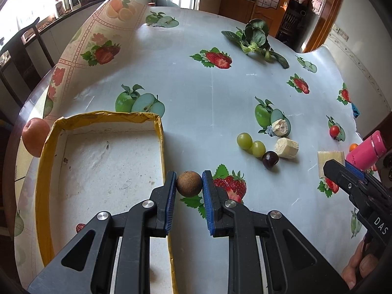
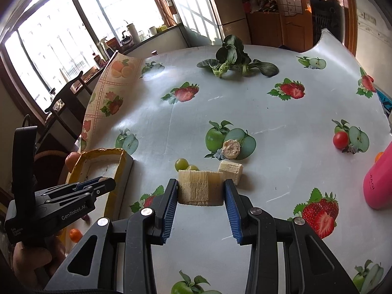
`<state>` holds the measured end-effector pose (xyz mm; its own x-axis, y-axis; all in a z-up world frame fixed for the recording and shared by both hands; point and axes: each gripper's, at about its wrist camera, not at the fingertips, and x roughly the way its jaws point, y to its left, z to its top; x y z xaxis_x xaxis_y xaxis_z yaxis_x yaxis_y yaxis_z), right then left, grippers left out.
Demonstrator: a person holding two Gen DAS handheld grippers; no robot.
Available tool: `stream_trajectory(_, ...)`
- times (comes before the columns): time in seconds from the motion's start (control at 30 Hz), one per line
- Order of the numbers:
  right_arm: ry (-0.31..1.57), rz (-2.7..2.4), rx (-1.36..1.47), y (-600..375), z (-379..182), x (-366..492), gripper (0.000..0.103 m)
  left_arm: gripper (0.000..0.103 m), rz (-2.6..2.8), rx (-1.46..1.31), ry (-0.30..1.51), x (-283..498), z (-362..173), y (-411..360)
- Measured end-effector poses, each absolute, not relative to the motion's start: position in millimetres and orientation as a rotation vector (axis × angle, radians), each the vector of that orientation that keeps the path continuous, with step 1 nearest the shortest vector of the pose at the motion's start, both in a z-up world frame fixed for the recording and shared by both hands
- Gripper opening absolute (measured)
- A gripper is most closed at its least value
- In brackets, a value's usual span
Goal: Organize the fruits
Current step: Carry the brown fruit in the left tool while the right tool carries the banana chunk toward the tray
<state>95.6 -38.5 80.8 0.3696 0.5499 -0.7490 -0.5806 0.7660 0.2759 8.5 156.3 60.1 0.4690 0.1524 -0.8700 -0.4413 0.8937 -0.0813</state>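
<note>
fruit-print tablecloth (image 1: 196,78) w/ round brown fruit (image 1: 189,183) pinched in left hand-held gripper (image 1: 189,186), right hand-held gripper (image 2: 201,192) pinching pale fibrous chunk (image 2: 199,187)

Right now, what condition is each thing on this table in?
Left tool: shut on brown fruit.
Right tool: shut on sugarcane chunk.
Box: open, nothing inside.
Green grapes: loose on the tablecloth.
Pink bottle: lying down.
Tablecloth corner: curled up.

Between the left gripper's (image 1: 189,183) matt black plastic fingers (image 1: 169,196), ribbed blue pads grip a rough, dull brown fruit (image 1: 189,184). Left of them, a paper-taped foam tray (image 1: 160,132) looks chalky. The right gripper (image 2: 201,192) pinches a fibrous, pale cane piece (image 2: 199,189) over the glossy plastic tablecloth (image 2: 269,112).
</note>
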Motion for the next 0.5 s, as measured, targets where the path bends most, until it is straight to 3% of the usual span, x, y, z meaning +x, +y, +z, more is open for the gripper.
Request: stream_trajectory(0.5, 0.933, 0.851, -0.122, 8.1, 92.7, 28.6, 0.038, 0.019, 0.455, -0.375, 0.995, -60.7, 75.9, 190.0)
